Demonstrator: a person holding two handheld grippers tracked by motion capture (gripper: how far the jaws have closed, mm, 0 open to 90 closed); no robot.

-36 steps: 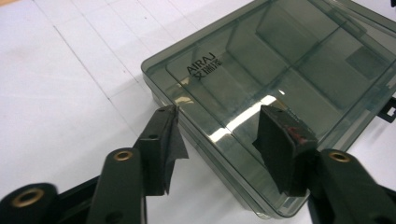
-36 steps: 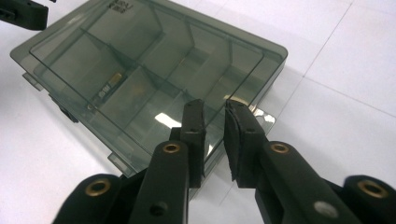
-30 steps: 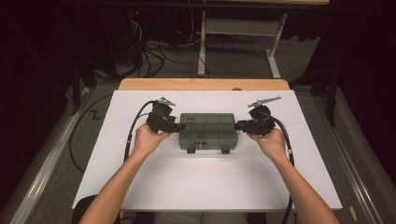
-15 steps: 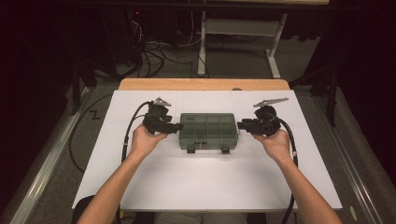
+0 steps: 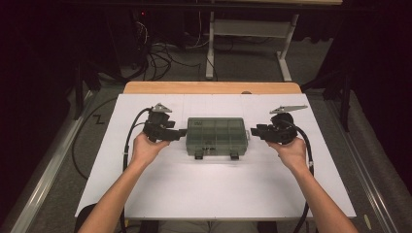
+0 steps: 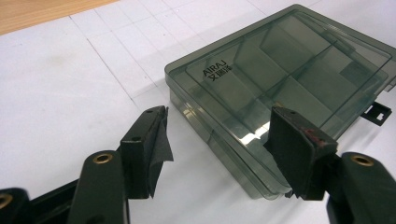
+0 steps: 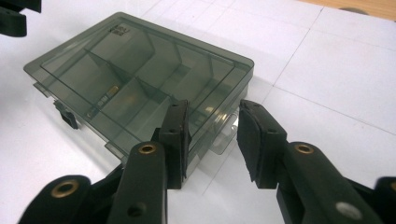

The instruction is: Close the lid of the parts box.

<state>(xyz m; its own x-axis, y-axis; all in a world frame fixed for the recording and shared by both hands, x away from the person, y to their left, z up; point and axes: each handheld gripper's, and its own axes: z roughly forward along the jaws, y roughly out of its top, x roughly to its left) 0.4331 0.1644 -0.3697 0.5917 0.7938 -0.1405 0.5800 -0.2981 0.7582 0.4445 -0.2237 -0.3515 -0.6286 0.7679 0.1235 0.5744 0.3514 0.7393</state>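
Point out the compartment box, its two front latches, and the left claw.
compartment box (image 5: 216, 134), high view, middle of its clear lid.
front latches (image 5: 199, 156), high view, the left one of the two black clips on the box's near edge.
left claw (image 6: 217, 140), left gripper view, midway between its two open fingertips.

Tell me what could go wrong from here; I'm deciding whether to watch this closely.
1. The smoky translucent plastic organizer box sits loose on the white tabletop, so a push from one side could slide it.
2. The left tool, jaws open, straddles the box's corner rather than a flat edge; closing there may slip off the smooth lid.
3. The right tool is aimed at the small clear tab, a thin part that might flex or slip.
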